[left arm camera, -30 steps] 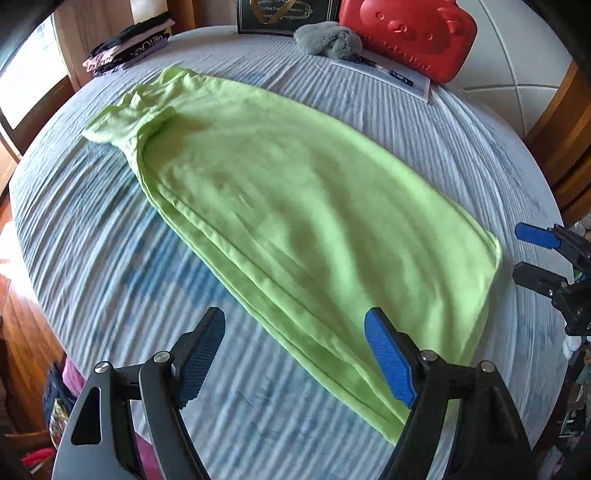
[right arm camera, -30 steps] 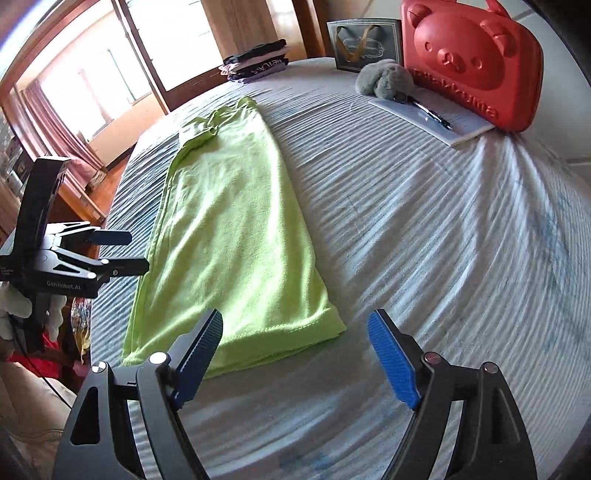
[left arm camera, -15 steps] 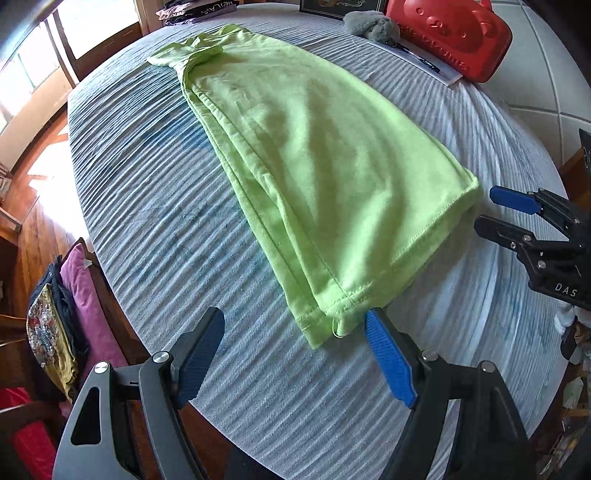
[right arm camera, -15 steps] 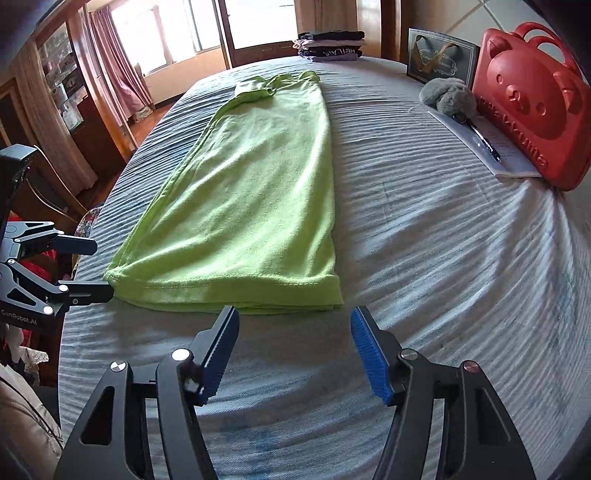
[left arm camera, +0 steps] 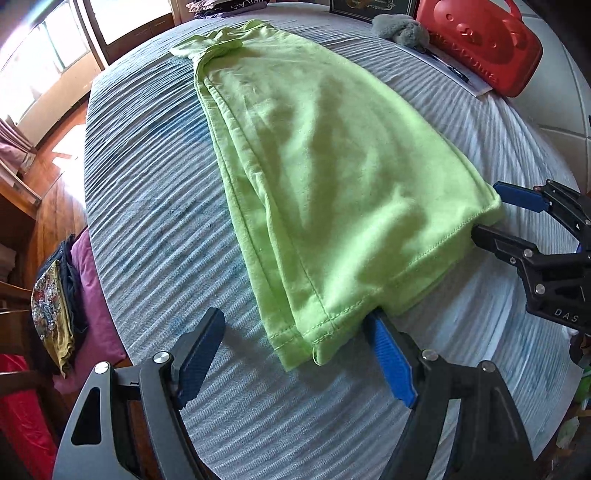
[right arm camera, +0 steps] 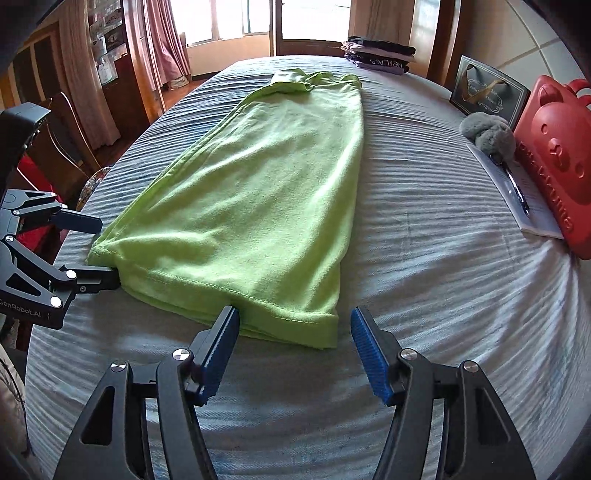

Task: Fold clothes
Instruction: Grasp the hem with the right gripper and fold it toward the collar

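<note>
The green shirt (right arm camera: pixel 258 206) lies folded lengthwise on the bed (right arm camera: pixel 424 258), and both the left tongs (left arm camera: pixel 295 354) and right tongs (right arm camera: pixel 293 343), open at its bottom hem corners, should bite all layers before lifting.

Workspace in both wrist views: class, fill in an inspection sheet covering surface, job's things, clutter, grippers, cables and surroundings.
Surface: blue-white ribbed bedspread, rumpled.
Job's things: lime-green cotton garment, folded lengthwise, hem toward the grippers.
Clutter: red bear-shaped plastic case, grey fluffy pompom, pen on a white paper pad, dark framed card, stack of folded dark clothes.
Grippers: left gripper open, straddling the hem's left corner; right gripper open, straddling the right corner.
Cables: nothing seen.
Surroundings: pink curtains, bright windows, wooden floor.
</note>
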Motion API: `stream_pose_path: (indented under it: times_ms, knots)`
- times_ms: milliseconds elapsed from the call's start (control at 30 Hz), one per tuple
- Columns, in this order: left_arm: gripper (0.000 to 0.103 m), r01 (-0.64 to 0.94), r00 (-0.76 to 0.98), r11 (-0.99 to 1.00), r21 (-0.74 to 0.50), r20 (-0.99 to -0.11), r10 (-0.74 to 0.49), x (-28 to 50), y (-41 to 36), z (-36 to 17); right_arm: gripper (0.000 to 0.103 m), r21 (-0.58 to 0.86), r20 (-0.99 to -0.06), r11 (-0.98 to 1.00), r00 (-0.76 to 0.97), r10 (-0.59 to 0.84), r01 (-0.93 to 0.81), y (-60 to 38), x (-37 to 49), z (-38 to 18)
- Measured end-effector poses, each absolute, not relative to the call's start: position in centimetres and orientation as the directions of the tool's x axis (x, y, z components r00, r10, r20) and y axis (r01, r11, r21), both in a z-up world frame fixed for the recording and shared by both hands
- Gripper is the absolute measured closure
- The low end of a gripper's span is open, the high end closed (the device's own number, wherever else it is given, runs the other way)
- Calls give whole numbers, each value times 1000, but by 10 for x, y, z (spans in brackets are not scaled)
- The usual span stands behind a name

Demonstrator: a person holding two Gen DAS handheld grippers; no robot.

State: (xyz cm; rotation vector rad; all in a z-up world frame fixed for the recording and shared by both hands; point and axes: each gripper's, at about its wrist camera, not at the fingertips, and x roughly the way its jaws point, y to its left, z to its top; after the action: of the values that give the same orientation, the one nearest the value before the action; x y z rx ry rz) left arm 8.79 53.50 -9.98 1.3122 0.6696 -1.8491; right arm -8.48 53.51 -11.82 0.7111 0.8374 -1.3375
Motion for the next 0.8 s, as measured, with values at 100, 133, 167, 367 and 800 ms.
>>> stream_pose_path:
  times_ms: [100, 133, 167, 367, 800]
  knots:
    - [38, 790, -204, -613, 6, -940, -273, 84, 540, -95, 47, -10, -841, 110, 51, -539, 994, 538, -84, -119]
    - [53, 773, -214, -634, 6, -939, -270, 77, 542, -92, 47, -13, -840, 106, 47, -541, 994, 538, -83, -119]
    - [61, 754, -224, -657, 7, -937, -267, 68, 545, -90, 48, -15, -839, 107, 46, -542, 994, 538, -82, -119]
    - [90, 722, -250, -692, 3, -931, -265, 61, 543, -77, 86, 54, -850, 58, 77, -521, 997, 529, -93, -114]
    - [92, 703, -364, -711, 6, -856, -367, 81, 431, -7, 94, 112, -700, -13, 70, -711, 994, 455, -106, -43]
